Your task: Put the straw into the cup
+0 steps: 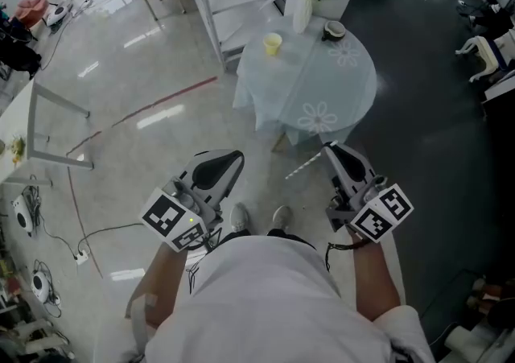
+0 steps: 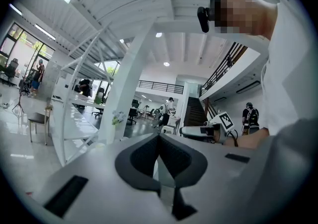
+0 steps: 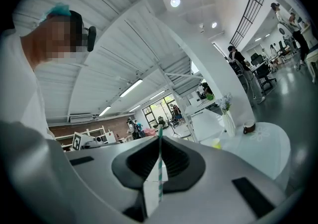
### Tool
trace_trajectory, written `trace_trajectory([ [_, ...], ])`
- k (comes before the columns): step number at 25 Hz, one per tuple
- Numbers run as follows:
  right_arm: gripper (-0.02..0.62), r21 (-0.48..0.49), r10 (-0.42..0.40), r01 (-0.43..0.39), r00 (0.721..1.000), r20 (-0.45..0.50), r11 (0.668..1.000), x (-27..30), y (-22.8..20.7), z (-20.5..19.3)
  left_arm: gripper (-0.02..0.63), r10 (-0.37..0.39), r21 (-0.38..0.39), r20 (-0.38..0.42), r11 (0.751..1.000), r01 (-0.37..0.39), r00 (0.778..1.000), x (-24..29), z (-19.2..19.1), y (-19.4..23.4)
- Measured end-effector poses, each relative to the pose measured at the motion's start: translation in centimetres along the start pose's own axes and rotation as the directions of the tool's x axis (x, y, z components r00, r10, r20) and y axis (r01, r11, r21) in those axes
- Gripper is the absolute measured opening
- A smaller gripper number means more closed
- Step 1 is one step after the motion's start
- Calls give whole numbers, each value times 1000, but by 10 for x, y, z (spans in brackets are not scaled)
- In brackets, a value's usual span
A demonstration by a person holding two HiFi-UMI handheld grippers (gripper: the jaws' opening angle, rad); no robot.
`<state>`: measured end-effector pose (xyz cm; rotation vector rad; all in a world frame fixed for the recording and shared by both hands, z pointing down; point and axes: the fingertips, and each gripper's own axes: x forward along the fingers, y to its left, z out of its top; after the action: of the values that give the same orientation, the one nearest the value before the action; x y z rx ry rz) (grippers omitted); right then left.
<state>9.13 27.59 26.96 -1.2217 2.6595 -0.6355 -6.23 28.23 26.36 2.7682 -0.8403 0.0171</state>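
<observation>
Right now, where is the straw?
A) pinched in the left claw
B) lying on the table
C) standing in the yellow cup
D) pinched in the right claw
D: the right gripper view shows the striped straw pinched between the shut jaws of the right claw, while the yellow cup sits apart on the table.

On the counter (image 1: pixel 322 84), the small round dark thing (image 1: pixel 334 30) at 1 o'clock is too small to identify, and the straw (image 1: pixel 304 167) hides its 3 o'clock end between the fingers of the right gripper (image 1: pixel 330 149).
</observation>
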Motion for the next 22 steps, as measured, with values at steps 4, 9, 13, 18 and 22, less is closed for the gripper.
trace_trajectory([
  [4, 34, 2, 4, -4, 1000, -5, 1000, -5, -4, -1, 21, 8, -2, -1, 1000, -8, 1000, 3, -2, -4],
  [9, 34, 3, 19, -19, 1000, -4, 1000, -16, -10, -1, 21, 24, 9, -2, 1000, -24, 1000, 10, -6, -15],
  [13, 34, -6, 38, -38, 999, -2, 999, -29, -14, 3, 21, 43, 20, 4, 999, -43, 999, 16, -7, -29],
  [18, 34, -16, 64, -64, 998, 0, 998, -44, -18, 9, 21, 64, 34, 17, 997, -64, 998, 22, -7, -47],
  [22, 34, -18, 80, -80, 997, -4, 997, -54, -25, 8, 21, 79, 37, 19, 996, -80, 997, 29, -11, -56],
])
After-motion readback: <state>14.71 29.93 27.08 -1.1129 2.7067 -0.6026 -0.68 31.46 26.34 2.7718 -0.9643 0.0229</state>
